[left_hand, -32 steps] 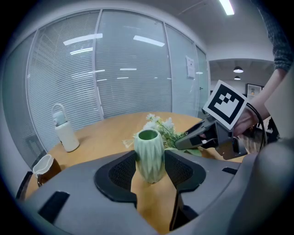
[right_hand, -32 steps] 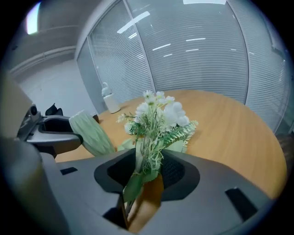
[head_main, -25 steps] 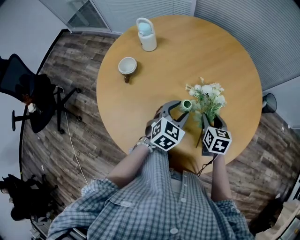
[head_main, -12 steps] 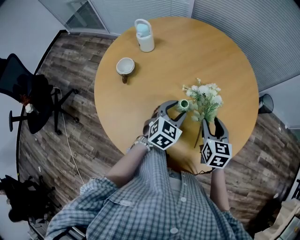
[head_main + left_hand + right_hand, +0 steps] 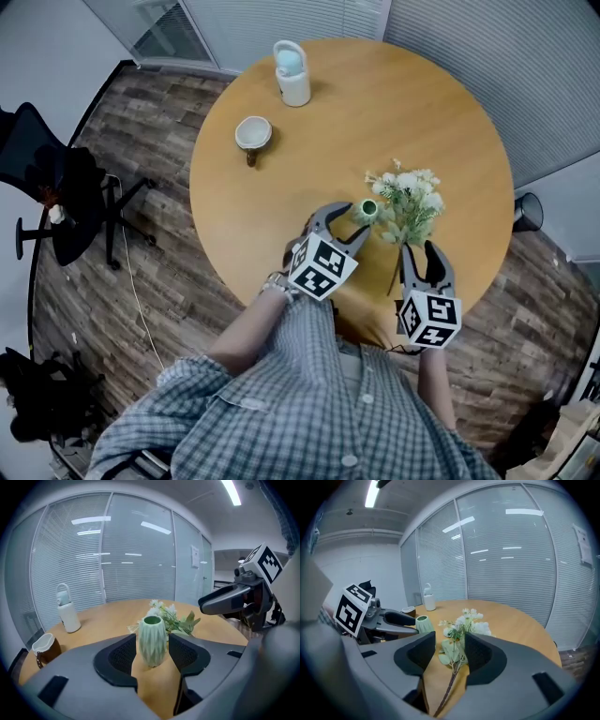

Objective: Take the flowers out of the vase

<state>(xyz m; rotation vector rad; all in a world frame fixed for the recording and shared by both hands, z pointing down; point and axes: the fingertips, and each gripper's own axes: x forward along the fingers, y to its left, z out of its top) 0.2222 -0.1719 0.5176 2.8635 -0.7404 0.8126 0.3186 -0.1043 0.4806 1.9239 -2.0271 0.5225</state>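
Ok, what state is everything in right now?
vase: upright, empty.
flowers: out of the vase, lying on the table.
left gripper: closed on the vase.
right gripper: open, flower stem lying loose between its jaws.
mug: upright.
bottle: upright.

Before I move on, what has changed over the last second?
The right hand-held gripper has drawn back toward the person, jaws apart either side of the flowers lying on the table. The left hand-held gripper stays at the vase. The cup and bottle are unmoved.
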